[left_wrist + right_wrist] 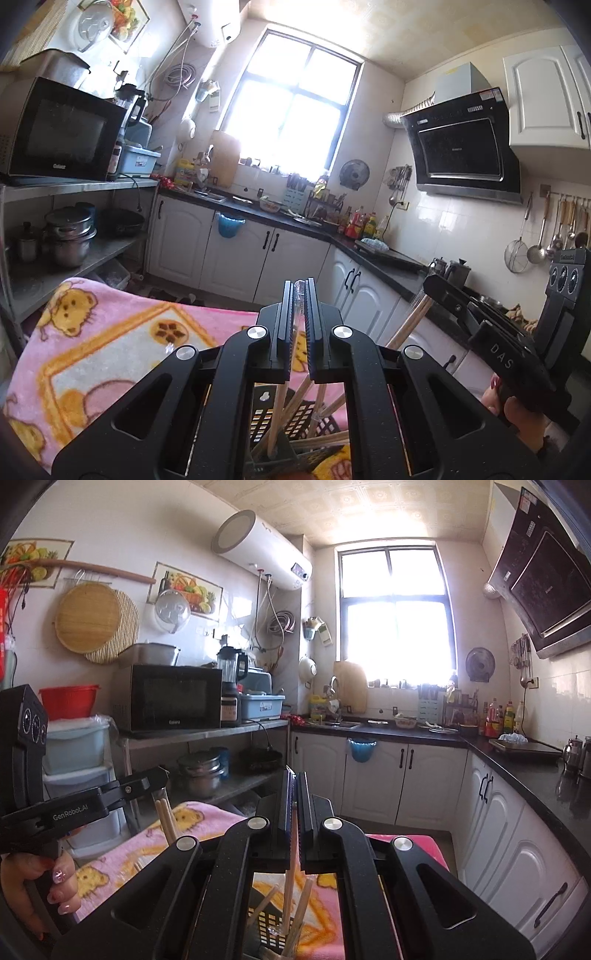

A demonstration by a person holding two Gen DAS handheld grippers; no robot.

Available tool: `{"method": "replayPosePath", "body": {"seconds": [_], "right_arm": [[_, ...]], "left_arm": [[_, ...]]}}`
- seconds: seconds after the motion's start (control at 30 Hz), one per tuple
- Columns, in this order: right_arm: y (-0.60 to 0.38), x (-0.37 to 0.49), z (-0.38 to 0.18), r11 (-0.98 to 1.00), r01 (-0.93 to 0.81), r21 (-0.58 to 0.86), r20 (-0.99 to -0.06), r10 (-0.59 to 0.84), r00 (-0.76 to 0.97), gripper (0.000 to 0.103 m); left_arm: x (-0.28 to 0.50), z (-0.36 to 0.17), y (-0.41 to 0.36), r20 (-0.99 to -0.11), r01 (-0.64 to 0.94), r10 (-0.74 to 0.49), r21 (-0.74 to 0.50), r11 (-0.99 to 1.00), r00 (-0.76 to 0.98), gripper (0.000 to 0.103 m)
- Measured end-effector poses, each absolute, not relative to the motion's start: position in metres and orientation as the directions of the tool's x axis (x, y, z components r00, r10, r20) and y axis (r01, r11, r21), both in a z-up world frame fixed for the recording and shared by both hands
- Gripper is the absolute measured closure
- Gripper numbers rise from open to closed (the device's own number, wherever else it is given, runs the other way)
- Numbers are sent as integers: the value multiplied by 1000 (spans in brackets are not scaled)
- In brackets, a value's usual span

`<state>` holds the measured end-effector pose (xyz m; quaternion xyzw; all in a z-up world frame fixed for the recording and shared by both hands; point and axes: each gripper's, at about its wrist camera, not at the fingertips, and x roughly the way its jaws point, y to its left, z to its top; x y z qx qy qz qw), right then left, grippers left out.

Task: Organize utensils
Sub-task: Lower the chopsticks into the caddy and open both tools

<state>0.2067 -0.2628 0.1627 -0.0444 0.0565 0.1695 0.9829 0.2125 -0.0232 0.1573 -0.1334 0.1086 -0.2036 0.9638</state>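
Note:
My left gripper (300, 286) is shut on wooden chopsticks (280, 410) in a clear wrapper. They hang down into a black perforated utensil holder (264, 419) standing on a pink cartoon blanket (92, 354). My right gripper (295, 777) is shut on another pair of chopsticks (291, 864), whose lower ends reach into the same holder (267, 925), among several loose chopsticks. Each gripper shows in the other's view: the right one (430, 286) with its chopsticks (410, 325), the left one (160, 775) with its chopsticks (166, 821). A hand (55, 882) grips the left handle.
A metal shelf (207, 731) with a microwave (170, 698) and pots (203, 771) stands left of the blanket. White cabinets (388, 775) under a black counter (517, 764) run along the back and right walls. A strip of floor lies between.

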Motion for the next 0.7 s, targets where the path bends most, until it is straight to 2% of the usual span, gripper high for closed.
{"method": "replayPosePath", "body": {"seconds": [0.27,0.7], "right_arm": [[-254,212,137,934,-344,-94,-177,324,929,100],[-258,214,111,942,-333,-40,-266,312,912,99]], "left_arm": [[221,134,-30,-191,360,-429,-312,879,883,100],[228,107,-41,-286,357,-446,-313,880,848,100]]}}
